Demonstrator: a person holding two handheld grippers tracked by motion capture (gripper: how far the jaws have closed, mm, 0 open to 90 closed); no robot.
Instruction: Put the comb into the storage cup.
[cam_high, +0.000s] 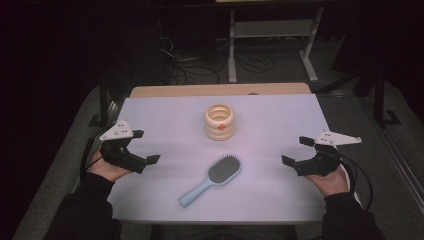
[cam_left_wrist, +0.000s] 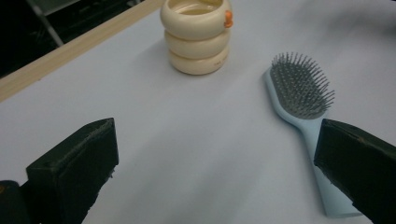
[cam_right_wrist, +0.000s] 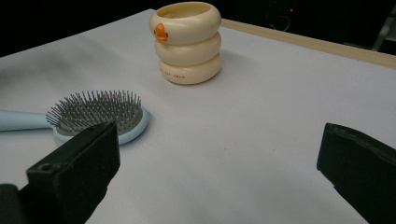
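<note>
A light blue hairbrush (cam_high: 212, 180) with grey bristles lies bristles-up near the table's front middle, its handle pointing to the front left; it also lies in the left gripper view (cam_left_wrist: 299, 98) and the right gripper view (cam_right_wrist: 100, 116). Behind it stands a cream ribbed cup (cam_high: 219, 121) with a small orange mark (cam_left_wrist: 198, 35) (cam_right_wrist: 187, 42). My left gripper (cam_high: 145, 146) hovers open at the table's left edge. At the right edge my right gripper (cam_high: 297, 150) is open too. Both hold nothing.
The table (cam_high: 280, 115) has a pale lilac cover with a wooden strip (cam_high: 220, 90) along its far edge. Beyond it, on a dark floor, are cables (cam_high: 200, 70) and a white metal frame (cam_high: 272, 35).
</note>
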